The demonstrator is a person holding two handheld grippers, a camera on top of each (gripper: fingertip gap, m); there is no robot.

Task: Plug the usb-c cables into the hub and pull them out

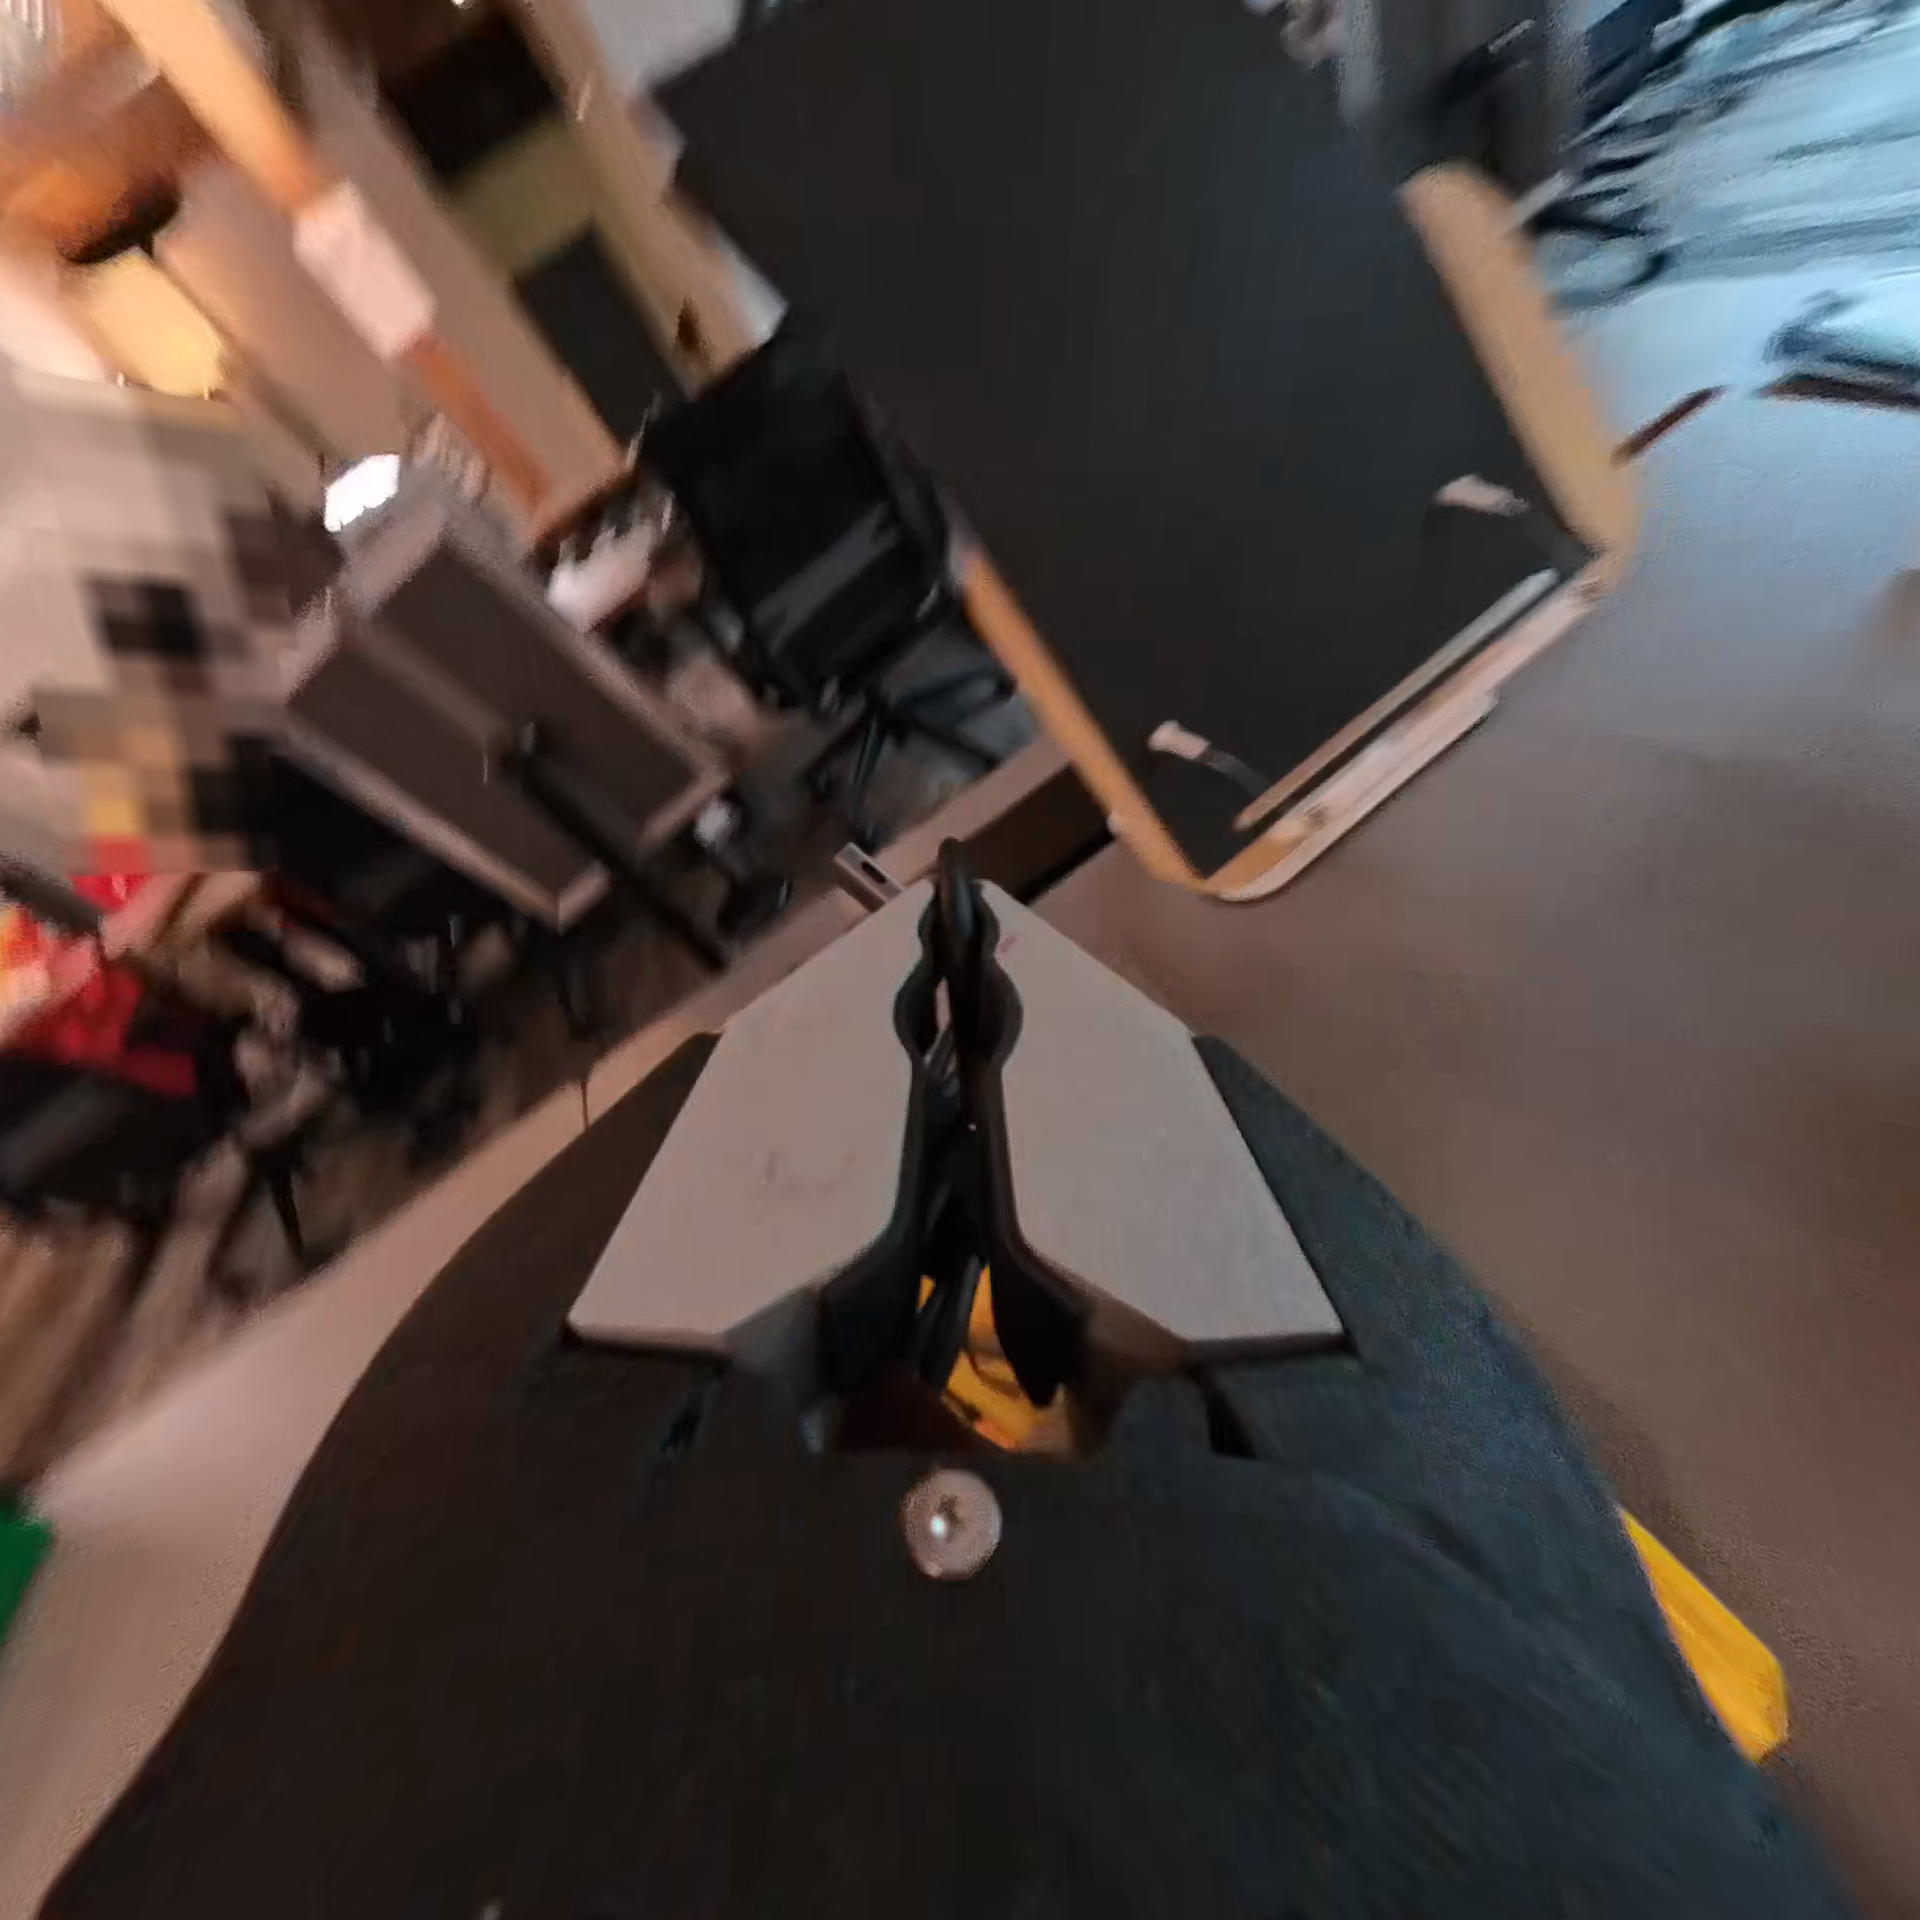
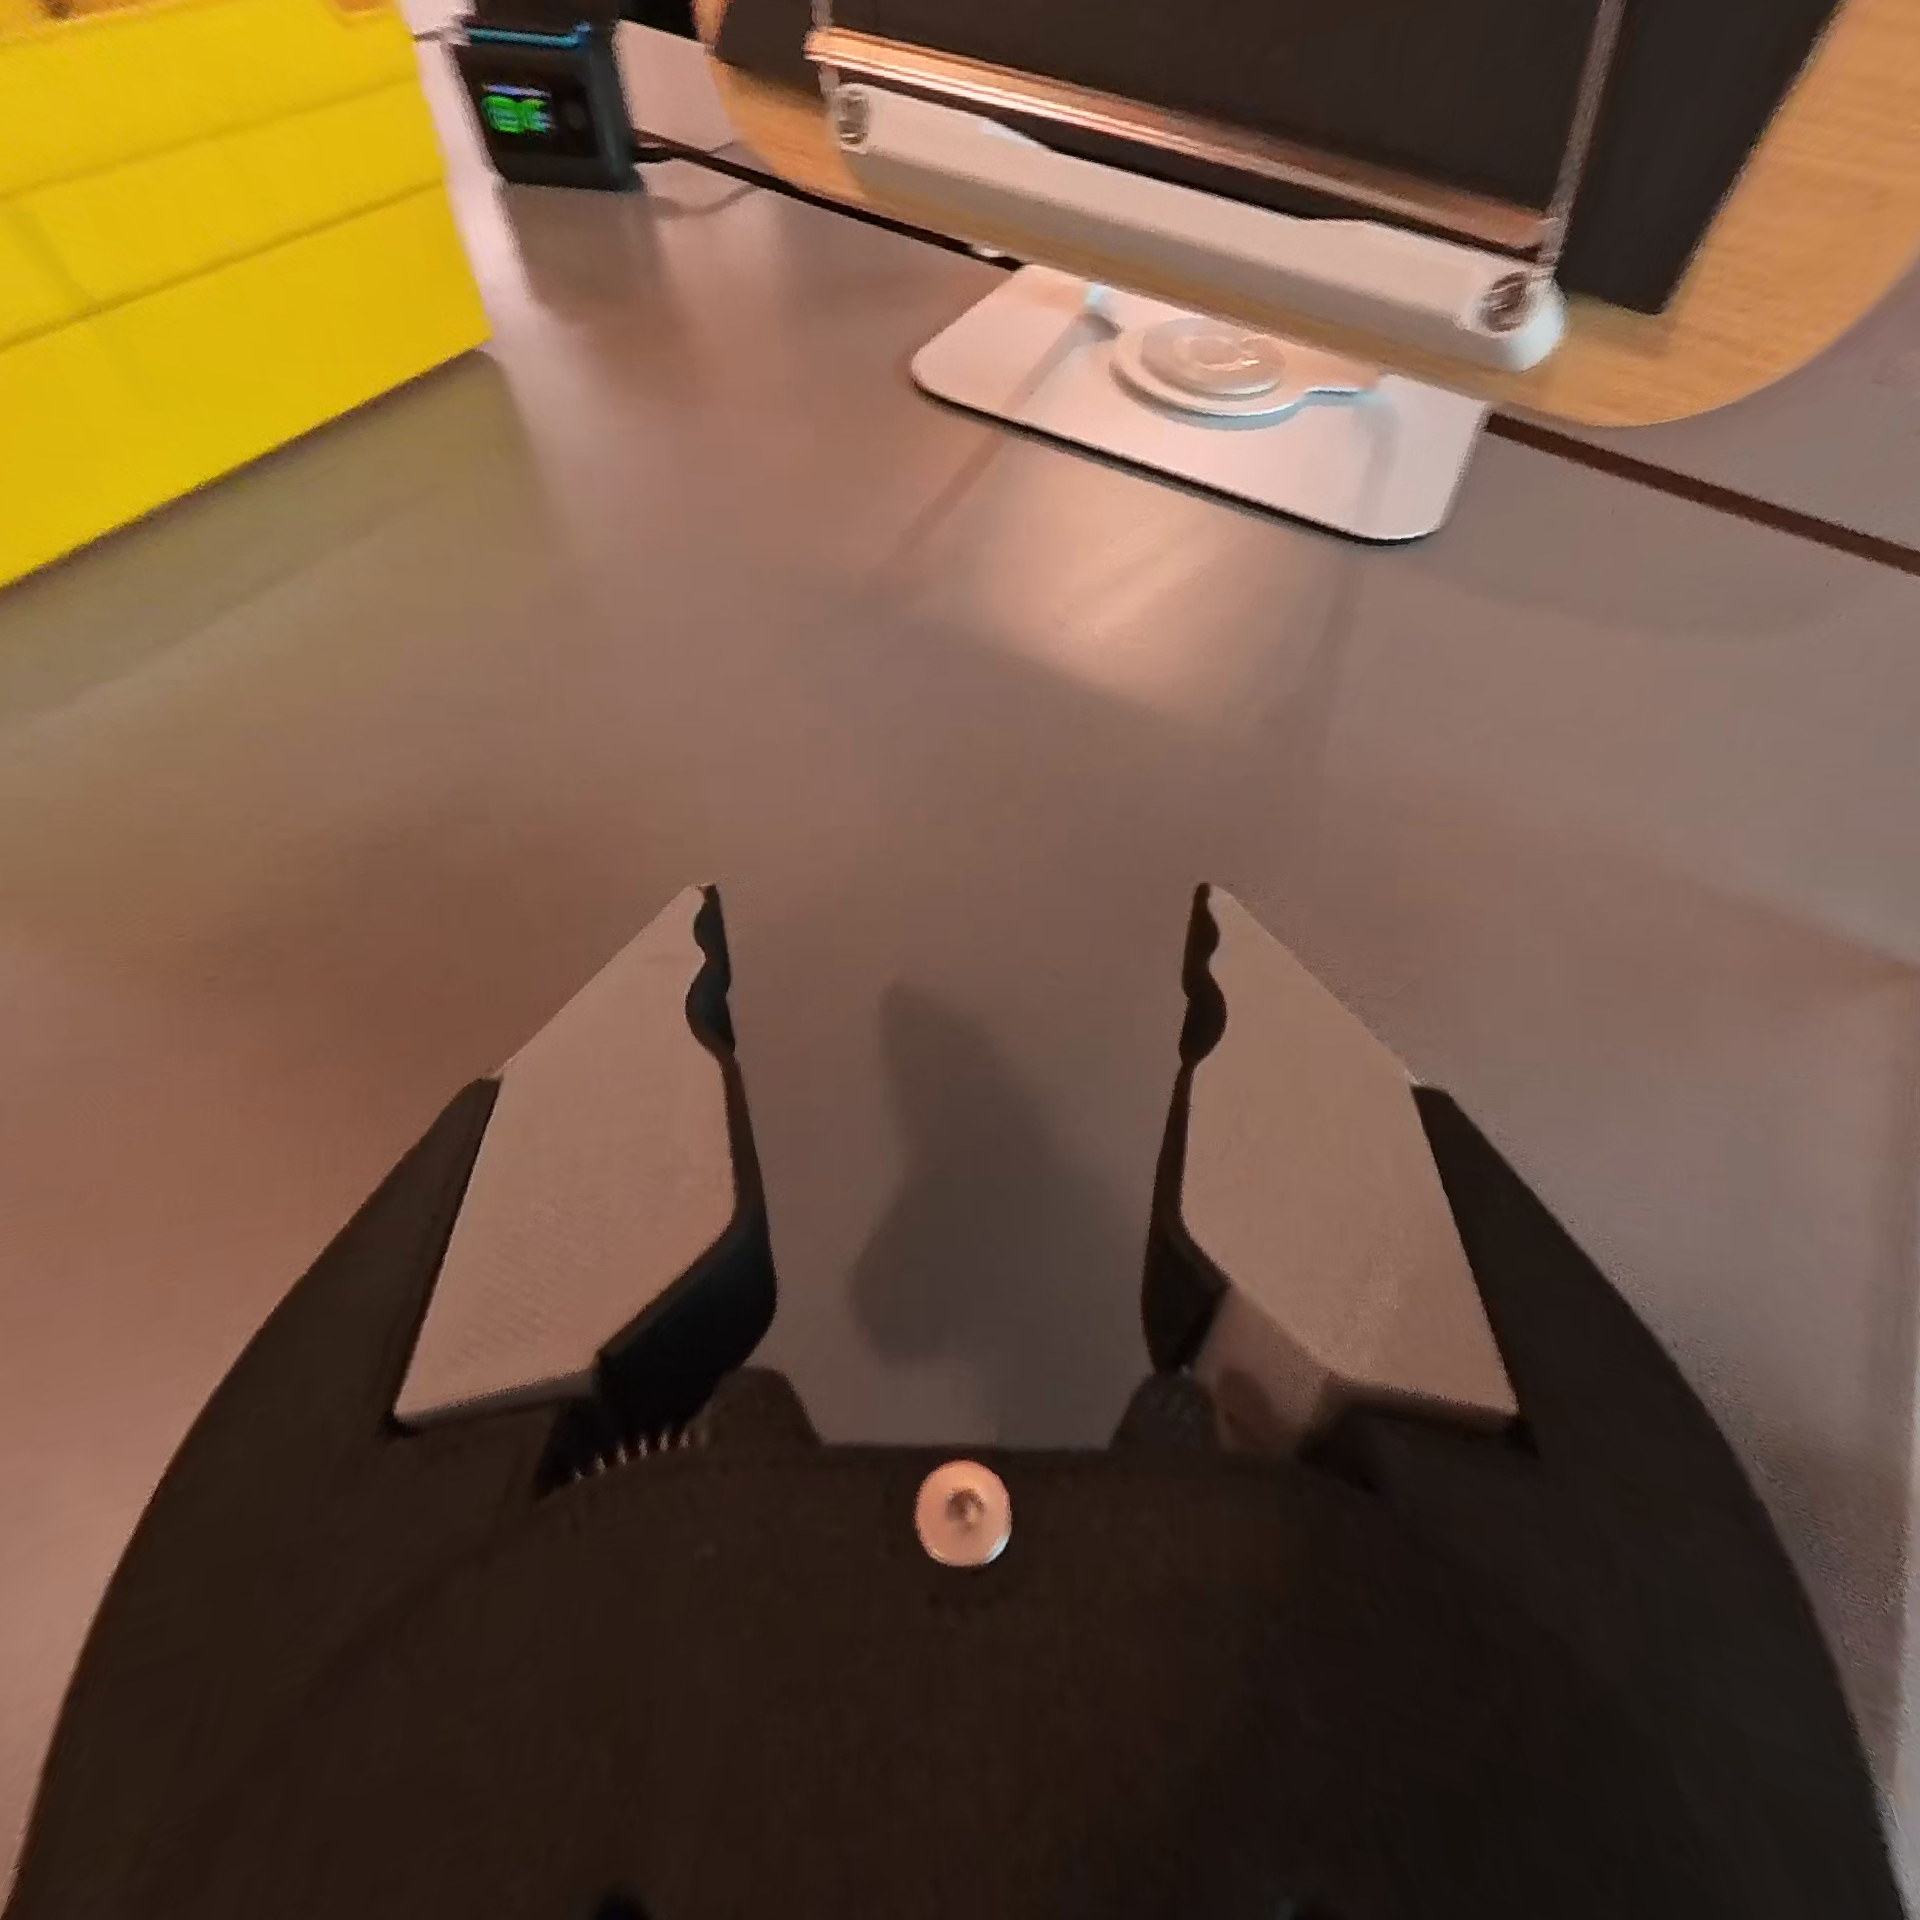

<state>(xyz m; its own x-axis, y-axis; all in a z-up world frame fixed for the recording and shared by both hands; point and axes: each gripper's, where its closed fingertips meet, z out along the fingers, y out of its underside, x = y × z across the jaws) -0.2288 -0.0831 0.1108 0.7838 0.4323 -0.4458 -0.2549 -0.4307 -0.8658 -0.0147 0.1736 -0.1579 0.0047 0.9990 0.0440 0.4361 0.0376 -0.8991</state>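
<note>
Left wrist view, nearest the lens: black gripper body with a bright screw head [image 1: 951, 1536] at its centre, grey finger plates beyond. Left gripper [image 1: 961, 935] has its jaws pressed together on a thin black cable [image 1: 951, 894], which runs down the seam between the pads and pokes out just past the tips. View is tilted and motion-blurred. A small silver connector end [image 1: 868, 871] shows just left of the tips; whether it belongs to the held cable I cannot tell. A yellow thing [image 1: 1704, 1652] shows below the gripper body, at its right edge.

Landmark: the monitor [image 1: 1091, 364], dark screen in a pale wood-coloured frame, standing on the grey bench [image 1: 1558, 1039] beyond the left gripper tips. Left of the monitor, off the bench, a black office chair [image 1: 821, 561] and blurred desks.

Right wrist view: right gripper [image 2: 956, 914] with jaws spread wide, nothing between them, only bare bench [image 2: 935, 727] and its own shadow. Ahead, the monitor's flat silver foot [image 2: 1195, 436] rests on the bench, under the lower edge of the monitor [image 2: 1247, 156]. Left of the foot, near the bench's far edge, a small dark device with a lit green display [image 2: 540, 114]; left of that again, a yellow box [image 2: 208, 260].

No hub can be made out in either view.
</note>
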